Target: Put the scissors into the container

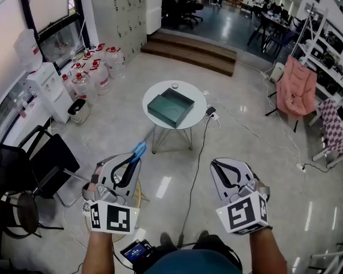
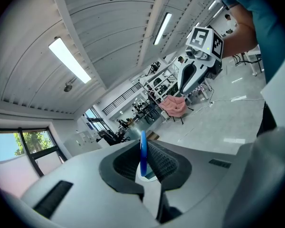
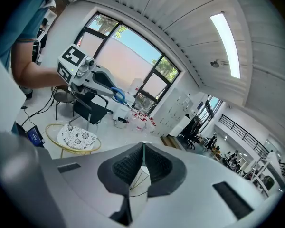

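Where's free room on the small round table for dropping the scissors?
The dark green open box looks empty inside: the widest free patch. Around it, the round white table shows only thin bare crescents between box and rim; the far one carries a small round white object. Approach from the near side is unobstructed.

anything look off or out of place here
Nothing stands out. The green container sits flat on the round table, looking empty; the left tool grips the blue scissors, and the right tool is shut on nothing.
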The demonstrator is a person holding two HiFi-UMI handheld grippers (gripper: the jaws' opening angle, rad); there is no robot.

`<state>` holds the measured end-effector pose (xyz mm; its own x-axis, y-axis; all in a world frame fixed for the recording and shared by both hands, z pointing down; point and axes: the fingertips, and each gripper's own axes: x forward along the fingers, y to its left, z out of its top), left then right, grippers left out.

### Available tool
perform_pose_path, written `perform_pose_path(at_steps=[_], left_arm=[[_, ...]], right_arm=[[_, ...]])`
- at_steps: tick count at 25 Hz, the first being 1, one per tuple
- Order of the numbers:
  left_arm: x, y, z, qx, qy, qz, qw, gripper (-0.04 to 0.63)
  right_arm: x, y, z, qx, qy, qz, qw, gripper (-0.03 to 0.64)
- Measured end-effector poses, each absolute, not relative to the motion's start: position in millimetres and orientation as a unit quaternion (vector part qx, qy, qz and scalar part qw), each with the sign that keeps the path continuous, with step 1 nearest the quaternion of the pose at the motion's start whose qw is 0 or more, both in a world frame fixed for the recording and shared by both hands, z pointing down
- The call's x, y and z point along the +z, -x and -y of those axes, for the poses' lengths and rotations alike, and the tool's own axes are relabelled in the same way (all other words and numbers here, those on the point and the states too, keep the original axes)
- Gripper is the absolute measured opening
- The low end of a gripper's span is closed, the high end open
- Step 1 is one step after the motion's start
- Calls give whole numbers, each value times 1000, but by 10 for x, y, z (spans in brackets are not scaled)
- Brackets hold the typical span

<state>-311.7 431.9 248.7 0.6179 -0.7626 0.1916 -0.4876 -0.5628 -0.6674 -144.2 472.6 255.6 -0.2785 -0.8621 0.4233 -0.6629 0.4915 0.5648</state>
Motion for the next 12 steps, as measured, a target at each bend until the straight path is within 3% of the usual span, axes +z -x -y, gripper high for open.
perform_pose_path(at_steps=[12], left_arm=[[2655, 2900, -3791, -275, 832, -397, 272, 55]], right_arm=[[2741, 1138, -3996, -134, -453, 815, 334, 39]])
